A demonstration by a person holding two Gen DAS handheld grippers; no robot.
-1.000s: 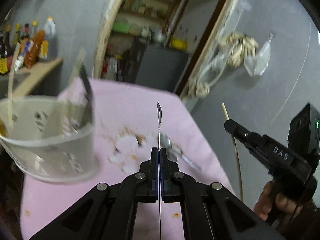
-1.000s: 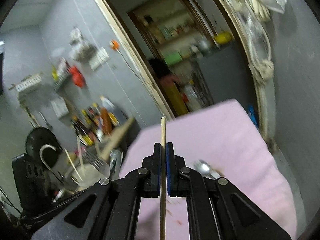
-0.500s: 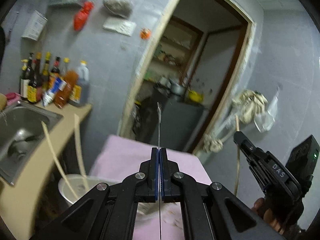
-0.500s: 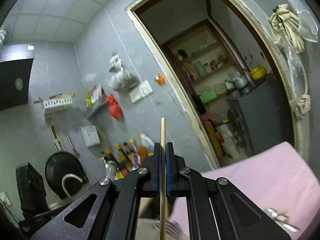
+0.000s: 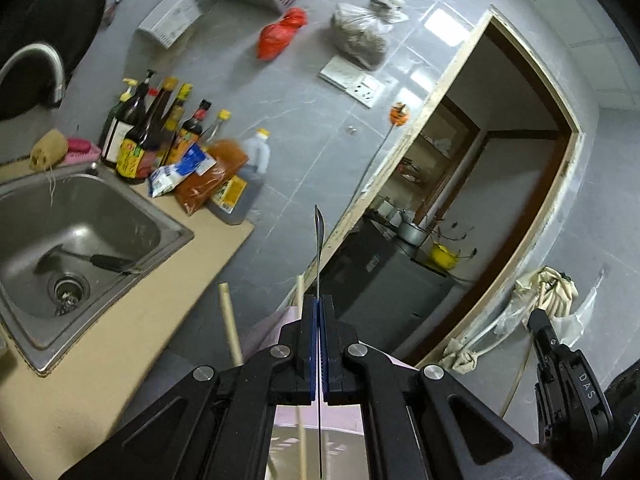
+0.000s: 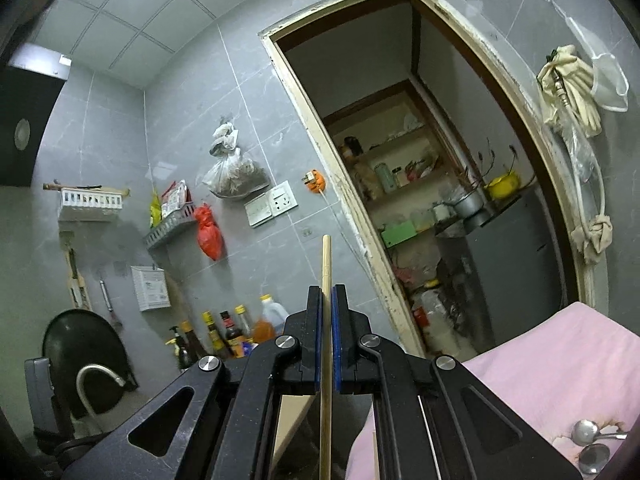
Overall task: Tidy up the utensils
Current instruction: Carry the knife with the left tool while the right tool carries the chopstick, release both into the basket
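Observation:
My left gripper point(image 5: 319, 307) is shut on a thin metal utensil point(image 5: 319, 236) that sticks up edge-on past the fingertips. Just below and left of it stand two wooden chopsticks point(image 5: 231, 320), over a pale holder point(image 5: 344, 452) that is mostly hidden by the gripper. My right gripper point(image 6: 326, 296) is shut on a single wooden chopstick point(image 6: 326, 264) pointing upward. In the left wrist view the right gripper point(image 5: 538, 320) shows at the far right, held by a hand. Two metal spoons point(image 6: 585, 429) lie on the pink tablecloth point(image 6: 560, 360).
A steel sink point(image 5: 176, 236) with a dark spatula in it sits in a tan counter point(image 5: 120, 360) on the left. Sauce bottles point(image 5: 152, 140) line the wall behind it. An open doorway point(image 6: 420, 200) leads to shelves and a dark cabinet.
Both views have swung up from the pink table to the wall and doorway. The left gripper has moved and rolled toward the sink side. Both grips are unchanged.

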